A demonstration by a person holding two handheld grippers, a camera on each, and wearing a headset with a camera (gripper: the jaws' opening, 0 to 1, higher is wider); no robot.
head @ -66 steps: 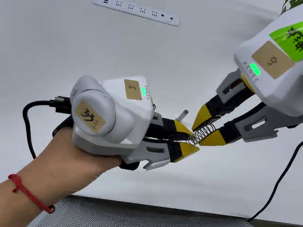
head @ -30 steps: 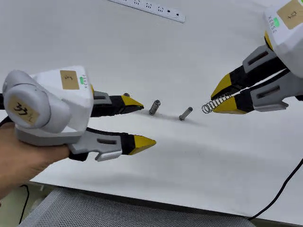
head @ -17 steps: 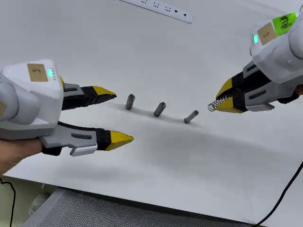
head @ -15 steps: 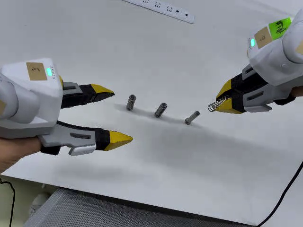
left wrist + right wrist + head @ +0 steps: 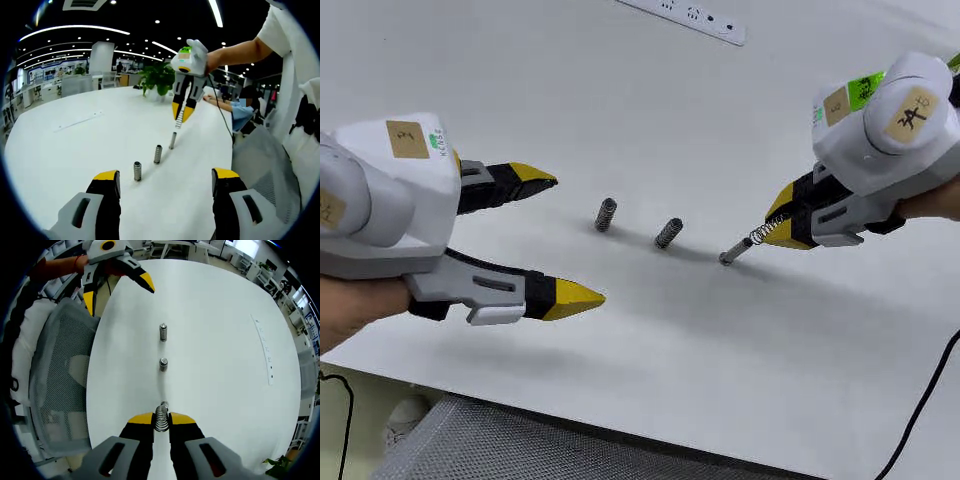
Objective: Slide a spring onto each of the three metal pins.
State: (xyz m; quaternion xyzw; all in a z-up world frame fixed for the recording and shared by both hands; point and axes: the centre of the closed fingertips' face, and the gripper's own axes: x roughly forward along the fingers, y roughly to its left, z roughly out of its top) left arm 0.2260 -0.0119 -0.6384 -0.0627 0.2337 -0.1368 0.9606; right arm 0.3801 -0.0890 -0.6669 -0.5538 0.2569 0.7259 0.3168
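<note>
Three metal pins stand in a row on the white table [image 5: 650, 110]. The left pin [image 5: 606, 214] and the middle pin [image 5: 668, 233] each wear a spring. At the right stands a bare pin [image 5: 731, 253], tilted in the head view. My right gripper [image 5: 773, 230] is shut on a spring [image 5: 758, 236] whose free end meets the top of that bare pin. In the right gripper view the spring [image 5: 161, 418] sits between the yellow tips, over the pin [image 5: 164, 405]. My left gripper [image 5: 560, 240] stands open at the left, apart from the pins, nothing between its jaws.
A white power strip [image 5: 695, 17] lies at the far edge of the table. A black cable [image 5: 920, 410] hangs off the front right edge. A grey mesh chair [image 5: 520, 450] sits below the front edge. In the left gripper view a person's arm [image 5: 240, 50] holds the right gripper [image 5: 182, 112].
My left gripper let go of the spring, opened and drew back to the left. The right gripper brought the spring down and left onto the top of the third pin.
</note>
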